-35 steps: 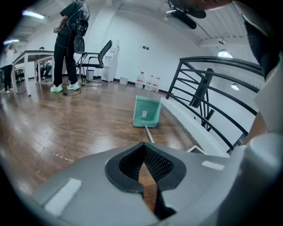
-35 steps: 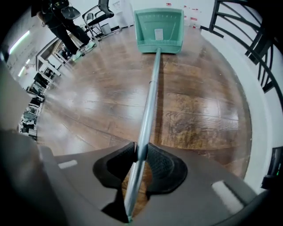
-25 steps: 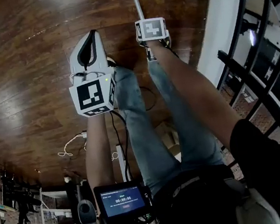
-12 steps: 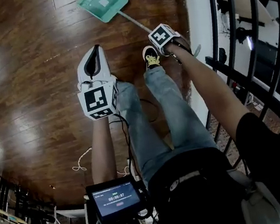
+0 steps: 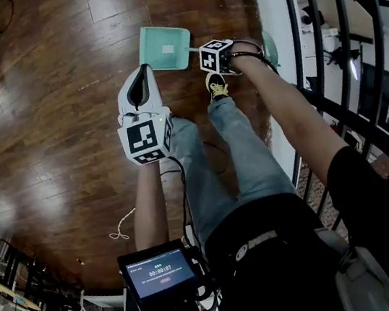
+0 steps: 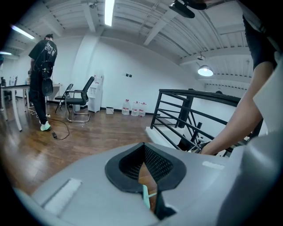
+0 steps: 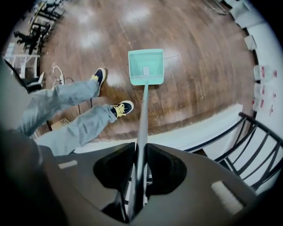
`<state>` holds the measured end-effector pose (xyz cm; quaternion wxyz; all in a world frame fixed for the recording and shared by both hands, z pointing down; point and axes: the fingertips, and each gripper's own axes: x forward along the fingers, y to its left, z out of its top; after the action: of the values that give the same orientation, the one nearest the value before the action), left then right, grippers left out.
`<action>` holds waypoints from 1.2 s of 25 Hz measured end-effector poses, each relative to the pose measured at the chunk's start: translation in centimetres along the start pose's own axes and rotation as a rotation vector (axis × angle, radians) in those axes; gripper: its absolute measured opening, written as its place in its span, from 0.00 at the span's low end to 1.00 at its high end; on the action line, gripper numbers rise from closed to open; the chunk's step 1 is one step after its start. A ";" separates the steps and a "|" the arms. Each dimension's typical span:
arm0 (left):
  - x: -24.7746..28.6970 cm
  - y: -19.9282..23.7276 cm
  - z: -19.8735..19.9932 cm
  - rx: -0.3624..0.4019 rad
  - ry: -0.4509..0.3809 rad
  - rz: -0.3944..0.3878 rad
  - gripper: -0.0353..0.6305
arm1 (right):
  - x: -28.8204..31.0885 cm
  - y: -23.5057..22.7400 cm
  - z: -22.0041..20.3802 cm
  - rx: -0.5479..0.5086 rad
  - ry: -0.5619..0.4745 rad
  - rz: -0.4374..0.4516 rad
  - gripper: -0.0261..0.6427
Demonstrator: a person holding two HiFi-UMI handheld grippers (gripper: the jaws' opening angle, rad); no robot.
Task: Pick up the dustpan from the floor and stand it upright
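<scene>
Over the wooden floor [image 5: 40, 102] the long handle [image 7: 142, 114] of the dustpan [image 5: 163, 48] runs down from the right gripper [image 7: 140, 148], clamped on it, to the scoop [image 7: 146, 66]; the left gripper [image 6: 143, 148] is closed and empty.

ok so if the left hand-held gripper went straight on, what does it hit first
probably the teal dustpan: the left hand-held gripper aims at its pan, teal showing past its jaws. depth unclear, maybe the wood floor instead
</scene>
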<state>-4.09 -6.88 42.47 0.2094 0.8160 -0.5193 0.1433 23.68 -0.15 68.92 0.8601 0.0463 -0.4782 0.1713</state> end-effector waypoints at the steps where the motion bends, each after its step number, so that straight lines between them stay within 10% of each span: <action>1: -0.8 -0.6 1.3 -0.013 -0.009 0.003 0.08 | -1.3 -0.1 -1.1 -0.054 0.046 -0.034 0.17; 7: -6.1 1.1 6.1 -0.049 -0.072 0.054 0.08 | -10.0 -1.6 1.2 -0.471 0.368 -0.439 0.18; 12: -9.4 4.8 4.7 -0.066 -0.081 0.123 0.08 | -11.4 1.6 8.3 -0.551 0.234 -0.598 0.16; 18: -13.3 11.8 0.8 -0.086 -0.084 0.169 0.08 | -19.8 12.0 18.8 -0.325 -0.600 -0.374 0.15; 24: -15.7 5.7 9.3 -0.071 -0.174 0.114 0.08 | -46.3 13.2 1.6 0.178 -1.693 0.019 0.04; 27: -15.2 1.7 13.1 -0.060 -0.200 0.080 0.08 | -51.2 10.9 -3.8 0.357 -1.977 0.213 0.04; 30: -12.6 -3.2 15.8 -0.033 -0.196 0.004 0.08 | -51.3 8.4 -6.3 0.412 -2.032 0.125 0.04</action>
<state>-6.18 -3.51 22.46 0.1707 0.8214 -0.5414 0.0546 1.10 -3.64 21.84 0.0164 0.2901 -0.9409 0.1742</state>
